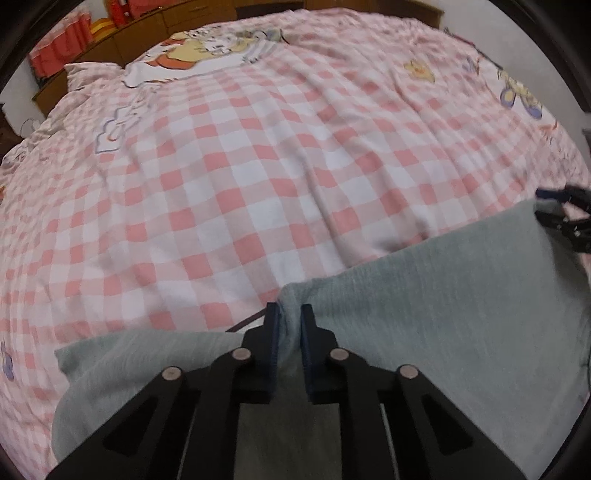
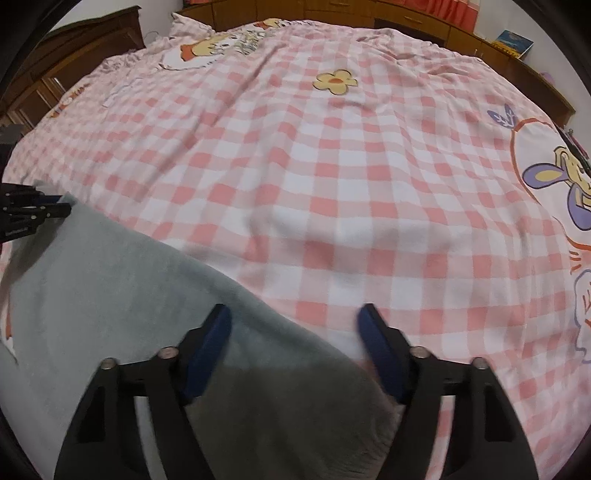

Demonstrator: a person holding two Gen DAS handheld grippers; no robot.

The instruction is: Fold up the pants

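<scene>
Pale grey-green pants [image 1: 443,295] lie on a pink and white checked bed cover [image 1: 258,166]. In the left wrist view my left gripper [image 1: 290,321] is shut, and a raised fold of the pants' edge is pinched between its blue pads. In the right wrist view the pants [image 2: 110,295] spread to the lower left. My right gripper [image 2: 295,325] stands open over their far edge, one finger above the fabric and the other above the cover, neither pressing. Each gripper shows at the other view's edge: the right gripper [image 1: 561,214] and the left gripper [image 2: 33,210].
The bed cover [image 2: 332,166] carries cartoon prints and a yellow flower [image 2: 335,81]. Wooden furniture [image 2: 424,18] lines the far side of the bed. Red cloth [image 1: 59,44] hangs at the far left, and a pillow [image 1: 92,74] lies at the head end.
</scene>
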